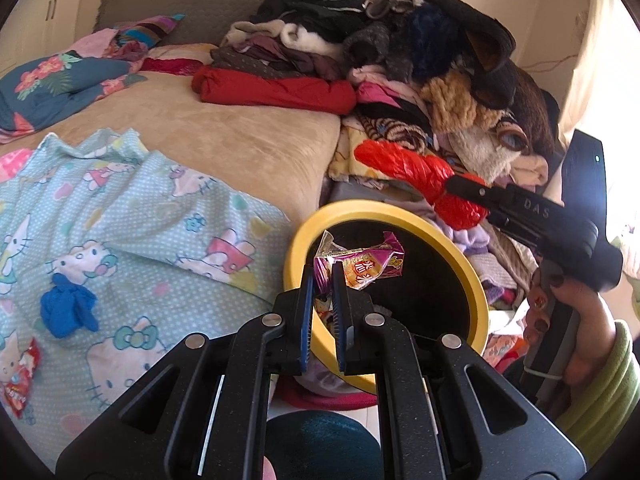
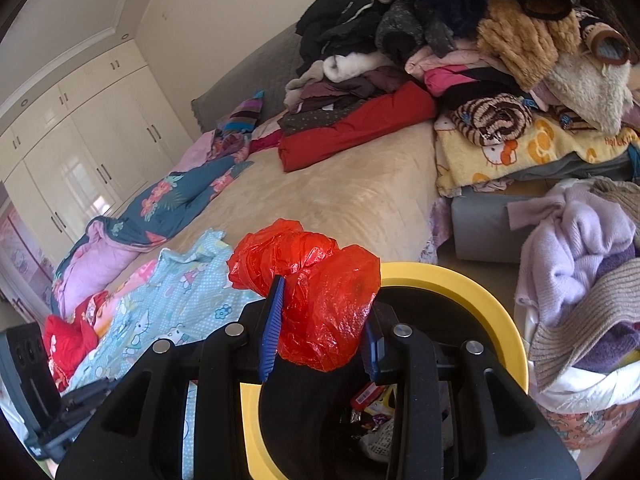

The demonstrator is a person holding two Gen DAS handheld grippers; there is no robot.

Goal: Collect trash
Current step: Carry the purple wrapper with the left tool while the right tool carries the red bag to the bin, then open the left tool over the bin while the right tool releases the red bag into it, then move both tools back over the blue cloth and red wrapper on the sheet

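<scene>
A yellow-rimmed black bin (image 1: 476,276) stands beside the bed; it also shows in the right wrist view (image 2: 500,312). My left gripper (image 1: 322,276) is shut on a crumpled purple and orange snack wrapper (image 1: 360,264) and holds it over the bin's mouth. My right gripper (image 2: 324,312) is shut on a crumpled red plastic bag (image 2: 320,284) above the bin's rim; it shows in the left wrist view (image 1: 416,176) too. More wrappers (image 2: 368,400) lie inside the bin. A red wrapper (image 1: 20,380) and a blue crumpled piece (image 1: 68,308) lie on the bed.
A Hello Kitty sheet (image 1: 132,220) covers the near bed. A tall pile of clothes (image 1: 400,52) is heaped at the back right. A lilac knit heap (image 2: 580,248) sits right of the bin. White wardrobes (image 2: 80,128) line the far wall.
</scene>
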